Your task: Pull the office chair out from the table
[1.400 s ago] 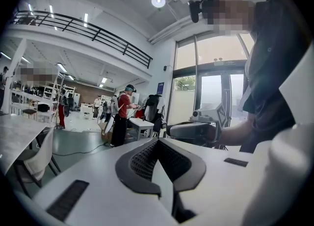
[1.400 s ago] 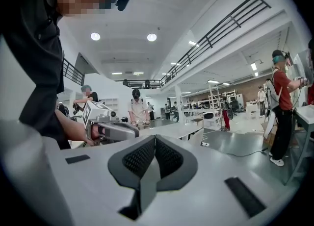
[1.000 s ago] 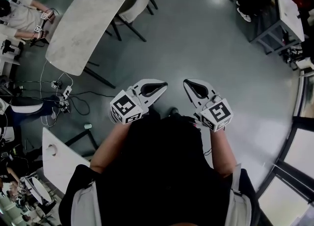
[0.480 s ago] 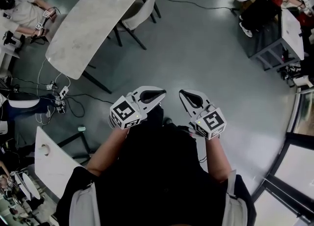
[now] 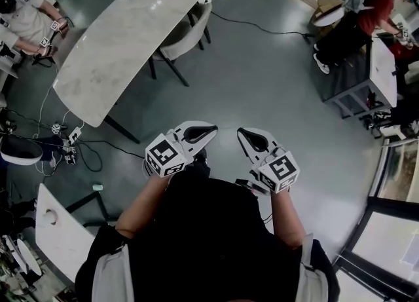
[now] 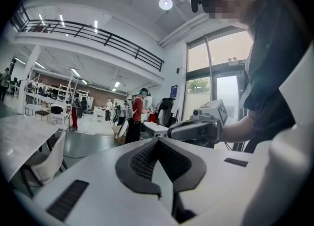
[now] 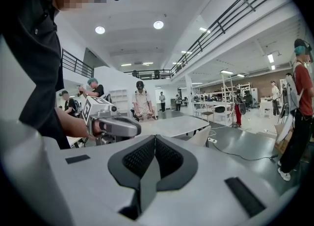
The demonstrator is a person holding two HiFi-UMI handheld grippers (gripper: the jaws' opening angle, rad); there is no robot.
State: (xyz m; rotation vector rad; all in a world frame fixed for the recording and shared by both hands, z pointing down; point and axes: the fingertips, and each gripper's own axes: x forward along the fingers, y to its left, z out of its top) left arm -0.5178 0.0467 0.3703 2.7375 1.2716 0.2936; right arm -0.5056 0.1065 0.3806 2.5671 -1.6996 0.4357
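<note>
Head view: the left gripper (image 5: 211,128) and the right gripper (image 5: 241,133) sit side by side in front of the person's body, both clenched with nothing between the jaws; the office chair (image 5: 186,31) stands well ahead of both tips, off to the left gripper's side, tucked against the long edge of the marble-topped table (image 5: 118,38); a black cable (image 5: 262,28) runs over the floor ahead of the right gripper, near the chair's far side

Left gripper view: the left gripper (image 6: 158,141) has its pads pressed together on nothing; the chair (image 6: 46,163) shows low at its left, by the table (image 6: 17,137); the right gripper (image 6: 196,129) sits just beside it on the right

Right gripper view: the right gripper (image 7: 155,138) is likewise clenched and holds nothing; the table (image 7: 174,124) and the chair (image 7: 202,135) lie straight ahead and well apart from its tips; the left gripper (image 7: 110,124) is close on its left

Risks, as I judge them: jaws that arrive clenched would only bump the backrest and push the chair further under the table; a thin grip on the curved shell could slip; a high pull could tip the chair, whose dark legs show no castors; a leg could catch the cable as the chair is drawn out
</note>
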